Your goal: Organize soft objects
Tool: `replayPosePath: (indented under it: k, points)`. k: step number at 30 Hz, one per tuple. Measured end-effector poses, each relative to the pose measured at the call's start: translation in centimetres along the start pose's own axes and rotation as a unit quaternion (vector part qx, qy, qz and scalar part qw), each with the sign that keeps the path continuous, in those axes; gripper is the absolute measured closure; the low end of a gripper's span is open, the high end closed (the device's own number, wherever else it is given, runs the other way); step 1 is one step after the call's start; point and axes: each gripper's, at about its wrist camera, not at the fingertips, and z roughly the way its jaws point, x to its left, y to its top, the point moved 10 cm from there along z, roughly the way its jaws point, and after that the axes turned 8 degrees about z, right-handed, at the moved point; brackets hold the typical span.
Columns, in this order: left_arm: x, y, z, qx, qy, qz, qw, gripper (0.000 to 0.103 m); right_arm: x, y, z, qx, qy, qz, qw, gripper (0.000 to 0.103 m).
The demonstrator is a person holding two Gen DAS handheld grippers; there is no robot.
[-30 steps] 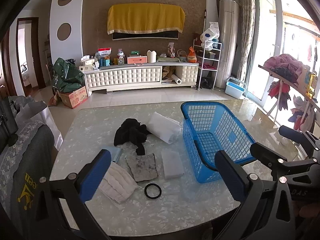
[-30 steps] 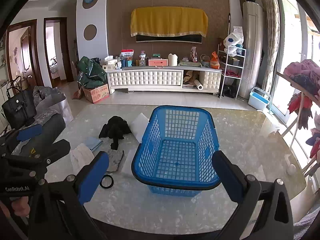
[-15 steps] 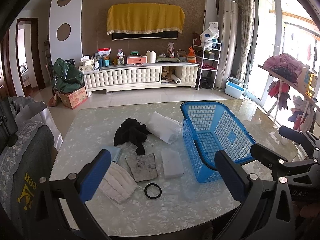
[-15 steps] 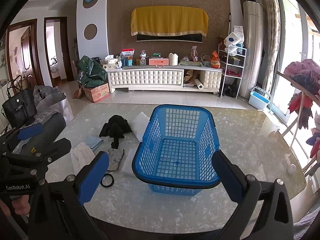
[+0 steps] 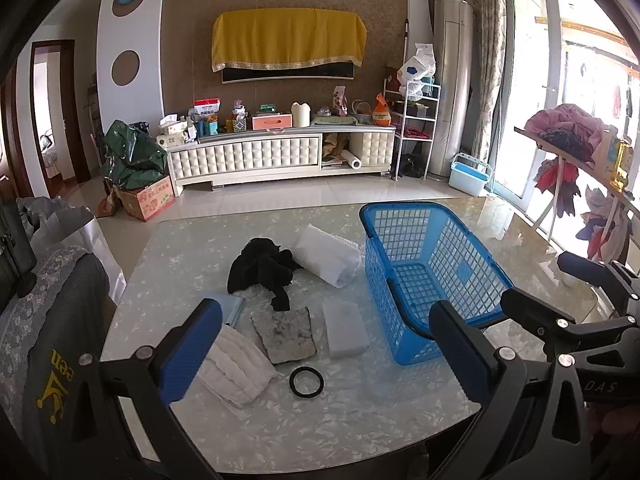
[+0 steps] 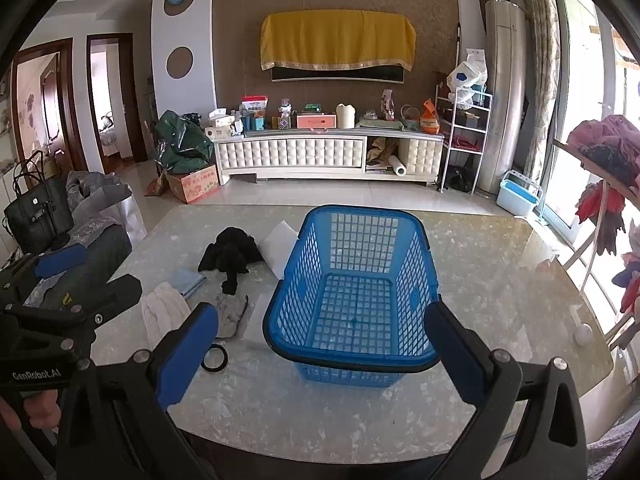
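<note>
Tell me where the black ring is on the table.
In the left wrist view the small black ring lies flat on the marble table near its front edge, just in front of the grey speckled cloth, left of the blue basket.

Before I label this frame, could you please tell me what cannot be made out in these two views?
- Blue cloth: left view, mostly behind the left gripper's finger.
- White roll: right view, partly behind the basket.
- Grey rag: right view, near edge behind the right gripper's finger.
- Carton print: too small to read.
</note>
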Motion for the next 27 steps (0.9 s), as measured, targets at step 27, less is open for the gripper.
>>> replayPosePath:
  k: [27]
  points:
    - [-0.34, -0.20, -0.44, -0.006, -0.002, 0.007, 1.0000, 0.000, -0.03, -0.07, -0.43, 0.001, -0.005, 0.002, 1.000, 0.000]
